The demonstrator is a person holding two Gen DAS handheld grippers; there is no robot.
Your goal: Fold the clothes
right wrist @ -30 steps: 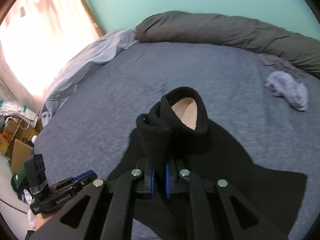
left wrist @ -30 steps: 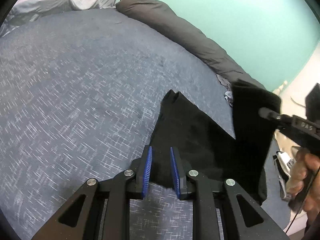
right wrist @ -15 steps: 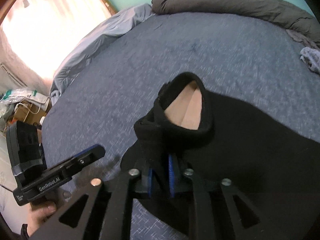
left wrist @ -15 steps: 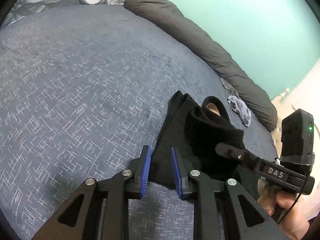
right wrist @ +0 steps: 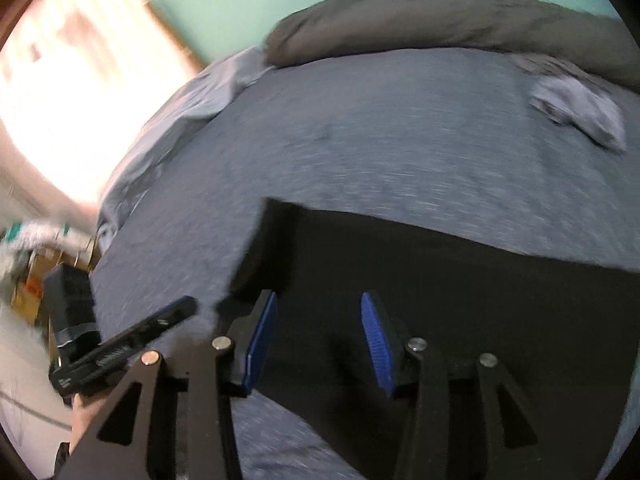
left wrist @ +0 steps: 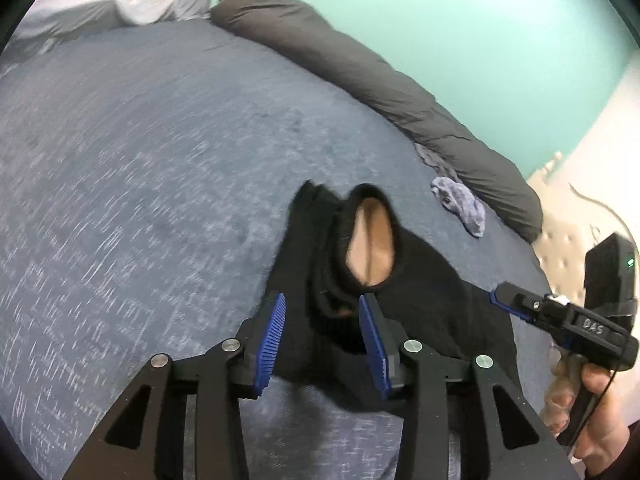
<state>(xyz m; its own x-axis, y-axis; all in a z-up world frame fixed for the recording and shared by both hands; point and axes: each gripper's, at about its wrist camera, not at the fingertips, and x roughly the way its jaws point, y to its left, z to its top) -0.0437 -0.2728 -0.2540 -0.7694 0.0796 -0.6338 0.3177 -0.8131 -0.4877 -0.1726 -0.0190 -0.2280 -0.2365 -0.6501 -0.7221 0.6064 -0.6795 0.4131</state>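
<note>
- In the left wrist view, at the far left, the blue-grey bedspread (left wrist: 132, 184) fills most of the picture, and a pale grey sheet (left wrist: 120, 4) lies crumpled at its top edge
- A long dark grey duvet roll (left wrist: 380, 80) runs along the turquoise wall (left wrist: 460, 20) from the top middle down to the right
- The left gripper (left wrist: 322, 324) stands with its jaws apart – they have just been opening – and the black garment (left wrist: 436, 292) lies between the blue pads, but the pads do not press on it
- The garment rests flat on the bedspread; its collar is bunched up and shows a tan inner lining (left wrist: 372, 248)
- A small grey-blue cloth (left wrist: 460, 204) lies on the bed, near the duvet roll and well apart from the black garment
- At the far right the right gripper (left wrist: 500, 298) is seen from the side, with its tip over the edge of the garment, and a hand (left wrist: 596, 412) holds its handle
- In the right wrist view, blurred, a bright window (right wrist: 72, 80) is at the left, and below it the left gripper shows as a dark bar with a hand under it
- The right gripper (right wrist: 318, 334) has its jaws wide apart, having just been opening – the black garment (right wrist: 460, 300) lies under and between the pads, not pinched
- The grey-blue cloth (right wrist: 580, 114) is at the upper right
</note>
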